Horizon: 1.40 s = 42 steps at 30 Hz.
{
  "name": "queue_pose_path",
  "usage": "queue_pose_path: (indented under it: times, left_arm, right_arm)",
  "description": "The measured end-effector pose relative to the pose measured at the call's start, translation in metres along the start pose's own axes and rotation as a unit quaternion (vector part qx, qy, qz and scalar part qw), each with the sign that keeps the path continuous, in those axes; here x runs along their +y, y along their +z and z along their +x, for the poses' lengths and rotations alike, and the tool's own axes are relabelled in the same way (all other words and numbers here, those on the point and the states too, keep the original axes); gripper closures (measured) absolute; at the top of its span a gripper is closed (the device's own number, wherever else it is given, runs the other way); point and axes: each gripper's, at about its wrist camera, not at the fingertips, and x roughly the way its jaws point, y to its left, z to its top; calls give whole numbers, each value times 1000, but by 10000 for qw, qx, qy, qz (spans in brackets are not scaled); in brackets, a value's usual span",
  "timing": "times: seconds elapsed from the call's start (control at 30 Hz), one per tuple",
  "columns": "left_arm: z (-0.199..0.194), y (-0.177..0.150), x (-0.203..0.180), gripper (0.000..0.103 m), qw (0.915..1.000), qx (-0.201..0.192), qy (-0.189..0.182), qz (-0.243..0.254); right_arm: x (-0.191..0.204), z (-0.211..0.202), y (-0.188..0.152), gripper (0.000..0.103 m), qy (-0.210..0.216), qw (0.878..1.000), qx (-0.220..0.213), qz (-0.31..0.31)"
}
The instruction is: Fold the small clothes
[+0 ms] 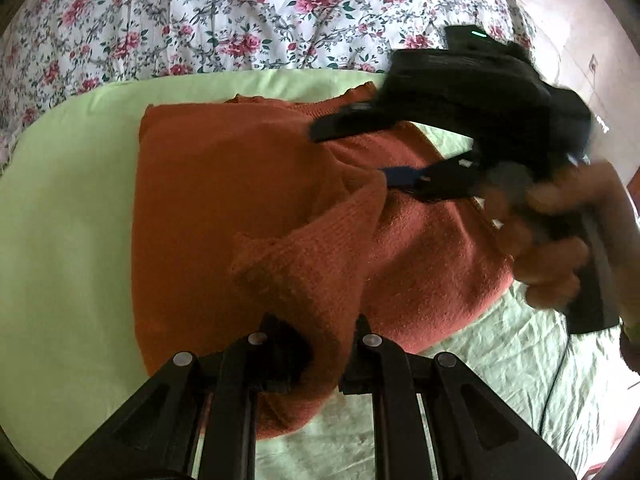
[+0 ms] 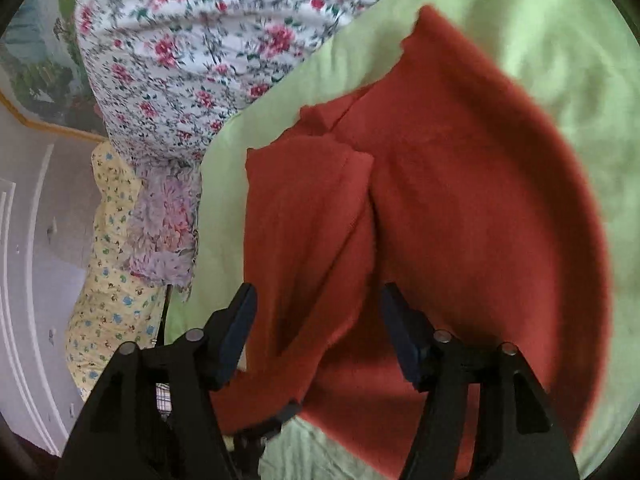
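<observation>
A white quilt with pink roses (image 1: 200, 20) borders the pale green bedsheet (image 1: 60, 220), where the rust-orange knitted sweater (image 1: 224, 200) lies. The left gripper (image 1: 320, 344) pinches a sweater fold tightly — the right gripper (image 2: 316, 320) hovers wide above it, its jaws apart and empty.

A bed is carrying everything, and a light green sheet (image 1: 68, 216) is covering its top, lying smooth on one side and wrinkling on the other. A rust-orange knitted sweater (image 1: 224, 200) is lying directly on the sheet, partly folded, with one sleeve crossing over its body. Beyond the sheet, a white quilt with pink flowers (image 1: 208, 20) is lying bunched along the far edge of the bed, touching the green sheet.
</observation>
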Motion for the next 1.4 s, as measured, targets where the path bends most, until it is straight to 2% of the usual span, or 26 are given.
queue_pose_path:
  times: [0.07,0.1,0.13,0.2,0.23,0.33,0.43,0.53,0.6,0.77,0.9,1.0,1.07,1.13,1.17,1.3,1.4]
  left_arm:
    - [0,-1,-1,90,10000,11,72,46]
    - [1,-1,-3,90,9999,14,96,48]
    - [0,-1,-3,90,9999,12,118,40]
    - [-1,3,-2,90,9999,9,131,-19]
    - [-4,8,-3,90,9999,-22,105,-58]
    - [-17,22,-10,90,9998,-206,-24,-61]
    - [-26,37,-31,90,9986,-460,-257,92]
    - [-15,46,-57,90,9978,-450,-399,289]
    - [1,44,-72,89,9975,-366,-464,379]
    - [36,34,-85,89,9979,42,-488,432]
    - [42,30,-87,88,9979,83,-504,406]
    - [46,29,-88,82,9970,164,-653,387]
    - [48,27,-91,74,9954,308,-797,433]
    - [41,21,-92,56,9935,371,-960,490]
    - [38,18,-91,52,9927,393,-1019,502]
    - [19,4,-77,50,9892,606,-1238,507]
    - [-1,-3,-50,49,9906,593,-1209,254]
  right_arm:
    - [5,12,9,39,-36,9999,81,-83]
    - [7,18,13,44,-60,9998,124,-151]
    - [12,25,18,57,-138,9994,169,-252]
    - [18,37,27,73,-433,9978,273,-420]
    - [21,38,29,78,-488,9973,293,-469]
    - [38,23,34,83,-485,9952,87,-842]
    - [58,-16,38,83,-296,9911,-379,-1238]
    - [61,-49,38,83,-569,9822,-741,-1629]
    - [46,-59,40,83,-926,9789,-780,-1646]
    - [1,-60,37,84,-1276,9815,-616,-1285]
    - [-12,-61,35,84,-1276,9831,-664,-1130]
    - [-12,-57,36,84,-1338,9825,-657,-1117]
    - [-19,-55,37,82,-1374,9839,-543,-1005]
    - [-27,-57,36,68,-1446,9846,-531,-823]
    - [-29,-61,35,65,-1477,9845,-567,-756]
    - [-33,-83,25,62,-1590,9818,-771,-692]
    - [-28,-101,16,62,-1686,9783,-985,-689]
